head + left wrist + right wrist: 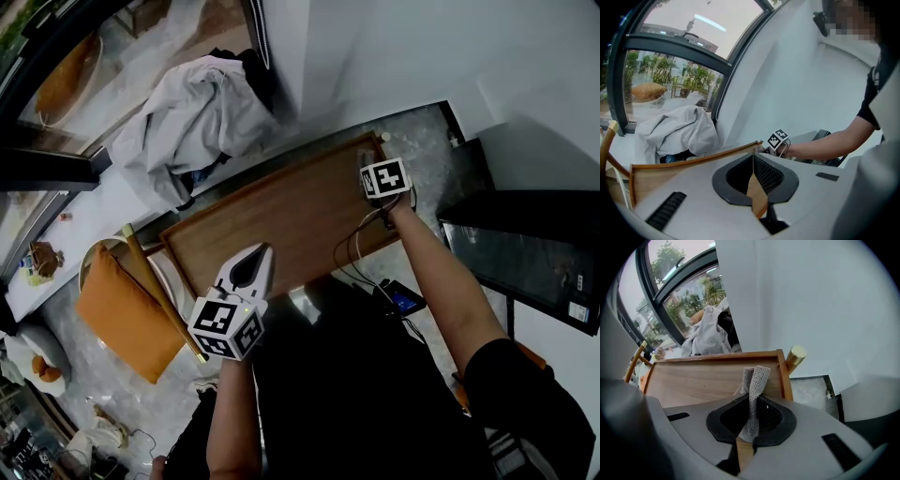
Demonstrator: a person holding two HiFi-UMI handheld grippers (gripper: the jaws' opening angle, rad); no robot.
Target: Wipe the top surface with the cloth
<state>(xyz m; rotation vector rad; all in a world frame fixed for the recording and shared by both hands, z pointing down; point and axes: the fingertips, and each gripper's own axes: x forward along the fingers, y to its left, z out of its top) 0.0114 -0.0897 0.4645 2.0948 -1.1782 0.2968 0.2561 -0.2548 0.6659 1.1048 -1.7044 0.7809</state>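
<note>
Wood is filling the scene: 1 tabletop (291, 225) with a raised rim is lying under both tools. To the left of the left gripper (258, 253), 1 orange cushion (122, 319) is sitting on a chair. That gripper is hovering over the near-left edge with its jaws pressed together on nothing, and 1 white heap of fabric (197, 117) is lying beyond its tips. Across the board, the right gripper (752, 397) is pinching 1 grey knitted cloth (757, 376), which is standing up between its jaws just short of the far-right corner, with 1 brass knob (797, 354) showing right of it. No wiped streak is showing, so I am judging the wiping as barely begun, with nearly the whole top left. In all, 2 grippers are working.
</note>
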